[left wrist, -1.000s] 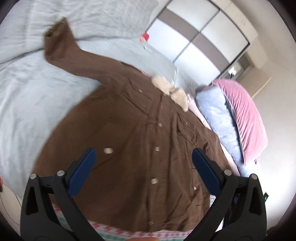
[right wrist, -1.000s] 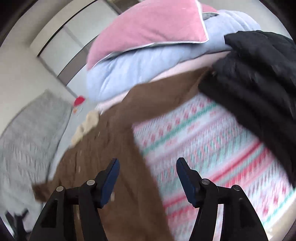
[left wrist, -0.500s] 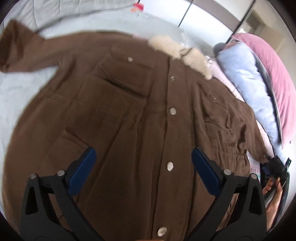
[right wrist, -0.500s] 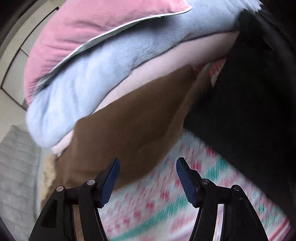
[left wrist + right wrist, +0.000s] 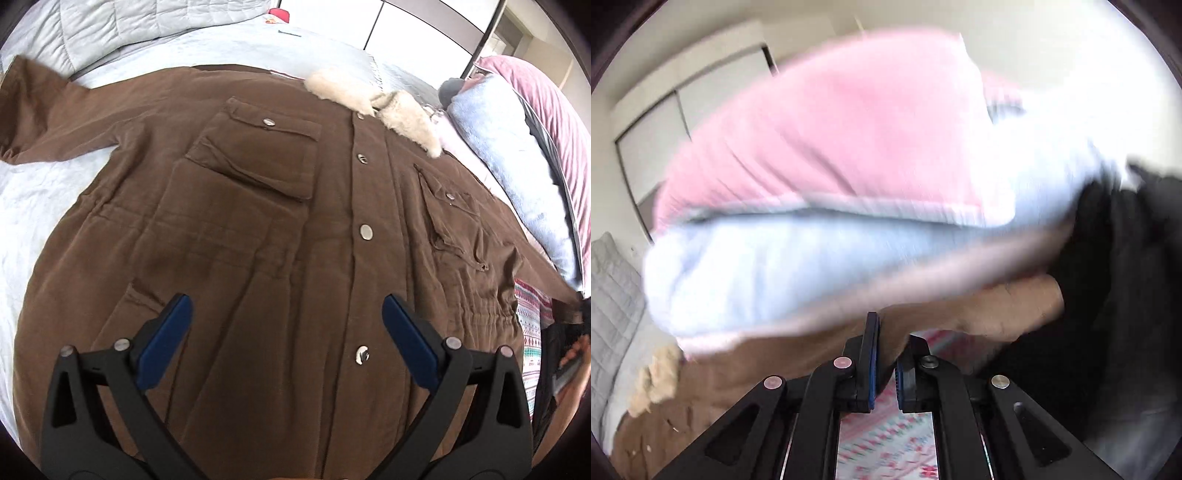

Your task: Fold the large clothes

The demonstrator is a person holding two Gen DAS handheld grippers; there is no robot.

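Note:
A large brown coat with a cream fleece collar lies flat, front up and buttoned, on the bed. Its left sleeve stretches out to the far left. My left gripper is open and empty, hovering over the coat's lower front. In the blurred right wrist view my right gripper is shut on the coat's right sleeve, which runs up and to the right from the jaws. The collar also shows in the right wrist view at the lower left.
A pale grey sheet covers the bed. A pink pillow lies on a light blue one by the coat's right side. A black garment sits to the right. A patterned blanket lies under the right gripper.
My right gripper has closed on the coat's right sleeve, having been open over it. My left gripper has moved closer over the coat's front and stays open.

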